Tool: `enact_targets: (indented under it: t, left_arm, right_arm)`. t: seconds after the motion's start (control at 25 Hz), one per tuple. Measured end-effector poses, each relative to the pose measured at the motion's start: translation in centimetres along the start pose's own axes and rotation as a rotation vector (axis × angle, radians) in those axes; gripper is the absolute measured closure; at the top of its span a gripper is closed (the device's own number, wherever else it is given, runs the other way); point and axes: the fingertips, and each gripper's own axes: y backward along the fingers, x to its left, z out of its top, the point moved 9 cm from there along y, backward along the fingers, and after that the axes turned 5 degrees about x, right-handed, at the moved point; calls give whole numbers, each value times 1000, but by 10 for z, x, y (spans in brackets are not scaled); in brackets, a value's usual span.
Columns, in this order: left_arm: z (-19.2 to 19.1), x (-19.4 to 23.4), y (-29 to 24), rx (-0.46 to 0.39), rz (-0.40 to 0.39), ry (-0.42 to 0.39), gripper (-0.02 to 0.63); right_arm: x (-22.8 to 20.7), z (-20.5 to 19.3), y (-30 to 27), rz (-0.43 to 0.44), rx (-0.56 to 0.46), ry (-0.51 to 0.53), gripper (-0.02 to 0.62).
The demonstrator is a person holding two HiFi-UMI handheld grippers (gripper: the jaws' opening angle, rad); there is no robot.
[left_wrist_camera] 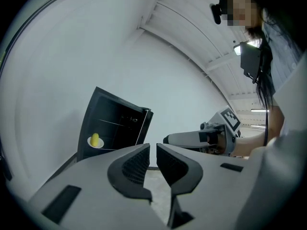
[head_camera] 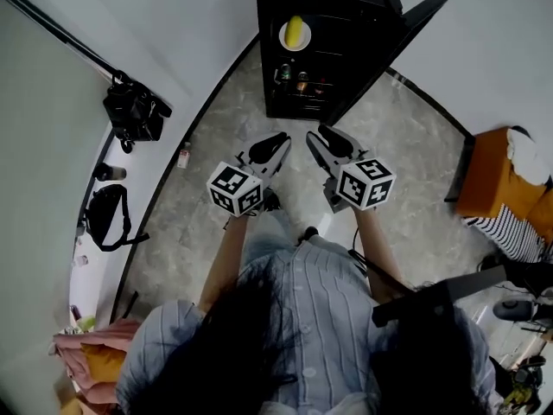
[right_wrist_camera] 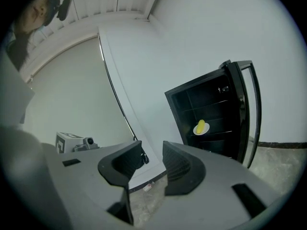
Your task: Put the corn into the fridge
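The yellow corn (head_camera: 295,30) lies on a small white plate (head_camera: 283,40) on the upper shelf of the black mini fridge (head_camera: 346,7), whose door (head_camera: 406,33) stands open to the right. Both grippers hang in the air well short of the fridge and point toward it. My left gripper (head_camera: 282,138) has its jaws a narrow slit apart with nothing between them, as the left gripper view (left_wrist_camera: 153,145) shows. My right gripper (head_camera: 316,135) is open wider and also empty (right_wrist_camera: 152,145). The corn (left_wrist_camera: 95,139) (right_wrist_camera: 200,125) is far ahead in both gripper views.
Cans or bottles (head_camera: 294,80) stand on a lower fridge shelf. Two black bags (head_camera: 134,115) (head_camera: 108,214) lie along the curved white wall at the left, and a small bottle (head_camera: 184,154) on the floor. An orange seat (head_camera: 492,180) stands at the right.
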Motion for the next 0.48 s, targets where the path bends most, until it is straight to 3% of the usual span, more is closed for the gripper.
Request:
enact_targets:
  t: [0.48]
  left_arm:
    - [-36,-109,15,-22,92,10,572]
  right_arm:
    - [16,-46,96,99,6,31,469]
